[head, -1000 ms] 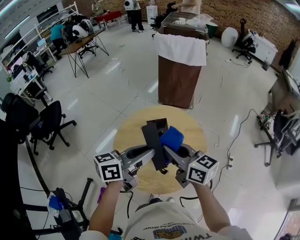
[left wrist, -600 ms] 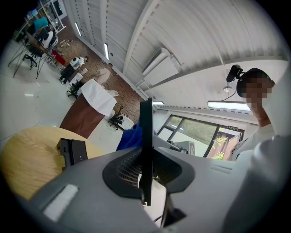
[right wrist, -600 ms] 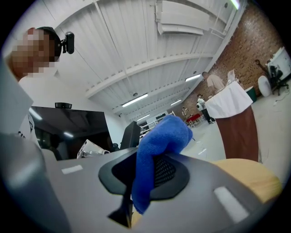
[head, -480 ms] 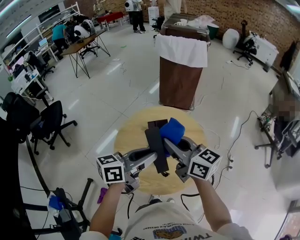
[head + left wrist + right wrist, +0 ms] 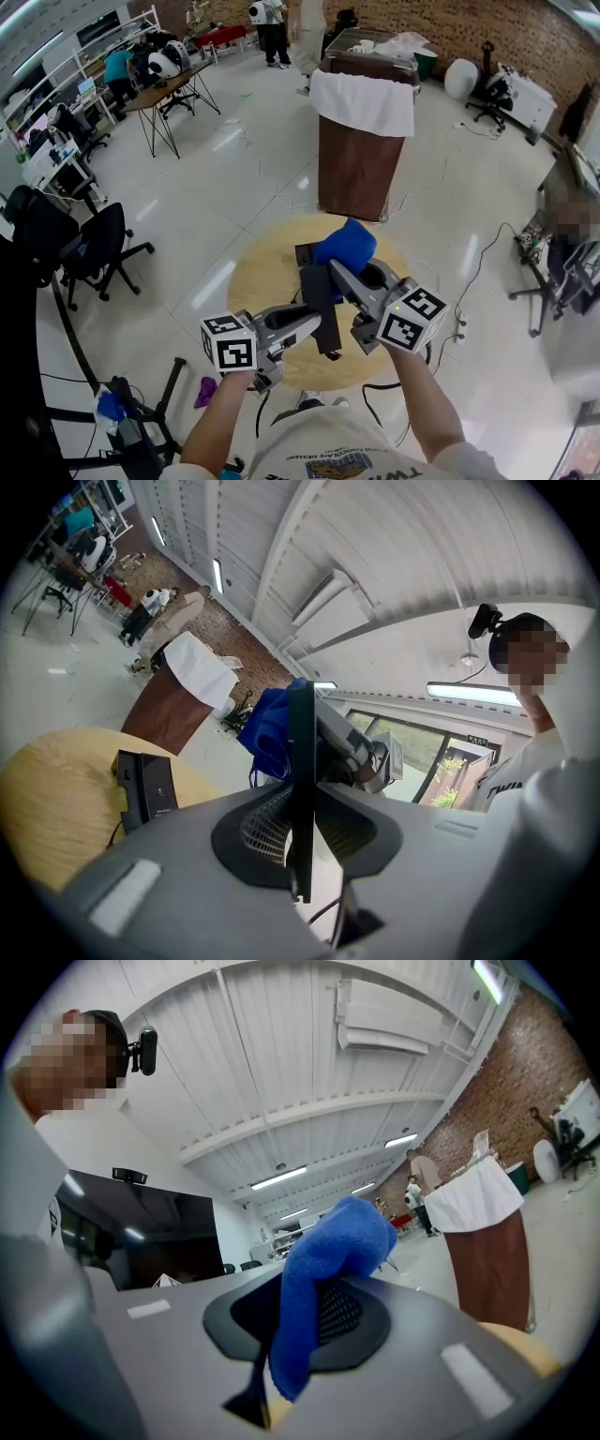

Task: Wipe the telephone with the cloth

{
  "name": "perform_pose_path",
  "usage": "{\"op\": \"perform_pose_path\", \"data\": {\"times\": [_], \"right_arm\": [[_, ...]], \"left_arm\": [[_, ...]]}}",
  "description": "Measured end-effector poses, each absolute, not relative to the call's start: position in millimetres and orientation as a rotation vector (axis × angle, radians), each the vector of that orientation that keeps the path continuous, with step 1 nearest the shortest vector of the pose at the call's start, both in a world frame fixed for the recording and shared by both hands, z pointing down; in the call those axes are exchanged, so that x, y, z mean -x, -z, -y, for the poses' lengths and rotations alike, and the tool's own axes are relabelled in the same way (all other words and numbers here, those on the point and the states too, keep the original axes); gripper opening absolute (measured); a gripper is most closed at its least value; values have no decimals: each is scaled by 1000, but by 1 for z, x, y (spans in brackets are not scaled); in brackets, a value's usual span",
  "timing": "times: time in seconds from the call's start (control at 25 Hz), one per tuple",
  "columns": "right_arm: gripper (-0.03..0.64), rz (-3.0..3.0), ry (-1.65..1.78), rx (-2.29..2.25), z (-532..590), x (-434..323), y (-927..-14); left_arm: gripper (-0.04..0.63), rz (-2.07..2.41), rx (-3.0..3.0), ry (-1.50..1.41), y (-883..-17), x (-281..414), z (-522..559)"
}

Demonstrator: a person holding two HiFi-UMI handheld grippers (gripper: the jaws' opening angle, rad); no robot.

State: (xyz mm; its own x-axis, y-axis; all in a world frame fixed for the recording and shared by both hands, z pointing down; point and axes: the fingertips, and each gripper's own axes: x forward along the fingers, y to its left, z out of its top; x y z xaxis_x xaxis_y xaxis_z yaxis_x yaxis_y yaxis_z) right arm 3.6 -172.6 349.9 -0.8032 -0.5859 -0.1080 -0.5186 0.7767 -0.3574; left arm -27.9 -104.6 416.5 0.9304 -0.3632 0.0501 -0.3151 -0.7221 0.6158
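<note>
My left gripper (image 5: 315,324) is shut on a flat black telephone handset (image 5: 320,302) and holds it above the round wooden table (image 5: 258,281). In the left gripper view the handset (image 5: 300,761) shows edge-on, clamped between the jaws. My right gripper (image 5: 343,272) is shut on a blue cloth (image 5: 344,246), which rests at the handset's far end. The cloth (image 5: 326,1260) bulges out from between the right jaws. The black telephone base (image 5: 145,785) lies on the table, partly hidden behind the cloth in the head view.
A brown stand draped with a white cloth (image 5: 364,131) rises just beyond the table. A black office chair (image 5: 94,248) stands at the left. Cables (image 5: 469,272) trail over the shiny floor at the right. Desks and people are far off at the back.
My right gripper has carried the blue cloth upward and away along the handset toward its far end. The left gripper has kept the handset nearly still.
</note>
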Motion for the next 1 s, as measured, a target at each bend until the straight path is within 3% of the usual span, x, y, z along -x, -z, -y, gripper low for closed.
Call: {"op": "perform_pose_path", "data": {"times": [0.44, 0.72, 1.0], "right_arm": [[60, -2735, 421, 910, 177, -9, -341], [60, -2760, -65, 1259, 160, -21, -326], [60, -2772, -139, 1339, 143, -23, -331]], "left_arm": [[63, 466, -2419, 78, -424, 22, 103], [63, 462, -2370, 108, -441, 29, 112], [63, 496, -2305, 79, -475, 39, 138]]}}
